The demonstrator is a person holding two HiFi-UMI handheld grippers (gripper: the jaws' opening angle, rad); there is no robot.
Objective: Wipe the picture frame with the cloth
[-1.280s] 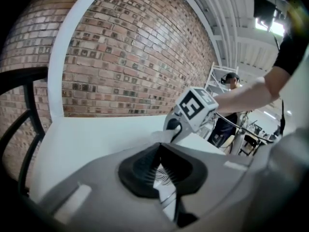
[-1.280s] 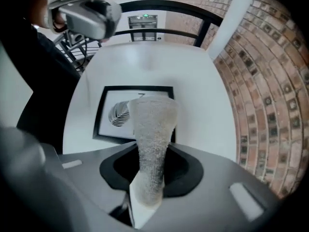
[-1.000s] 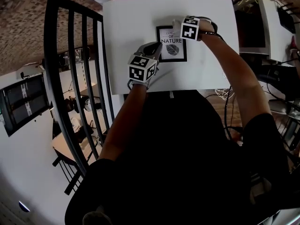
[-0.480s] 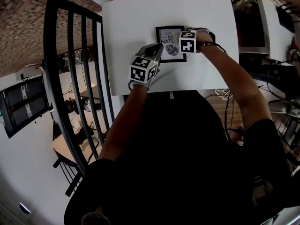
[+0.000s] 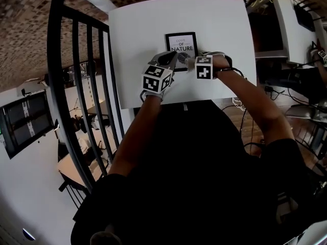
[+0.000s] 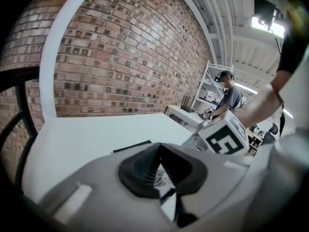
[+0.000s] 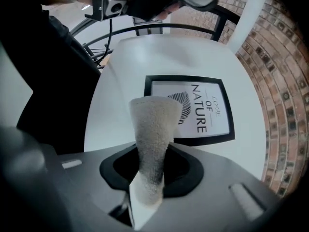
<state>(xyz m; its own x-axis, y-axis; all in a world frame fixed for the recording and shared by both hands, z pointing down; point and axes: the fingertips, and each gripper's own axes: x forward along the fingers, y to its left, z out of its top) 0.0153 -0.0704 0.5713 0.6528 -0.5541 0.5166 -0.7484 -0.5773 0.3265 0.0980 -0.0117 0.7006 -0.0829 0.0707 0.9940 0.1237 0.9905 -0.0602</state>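
The black picture frame (image 5: 182,47) with a leaf print and "NATURE" lettering lies flat on the white table (image 5: 133,34). My right gripper (image 5: 192,61) is at the frame's lower right edge, shut on a grey cloth (image 7: 152,139). The cloth sticks out from the jaws and hangs over the frame (image 7: 203,110). My left gripper (image 5: 171,60) is at the frame's lower left corner with its pads closed tip to tip (image 6: 159,151). A bit of the leaf print shows behind them. I cannot tell whether it touches the frame.
A black metal railing (image 5: 76,86) runs along the table's left side. A white desk with cables (image 5: 286,24) stands to the right. A brick wall (image 6: 120,57) lies behind the table. A person (image 6: 229,93) stands by shelves in the background.
My right gripper has drawn the cloth down the frame toward me, from its upper right to its lower right edge, uncovering the lettering. The left gripper has stayed at the lower left corner.
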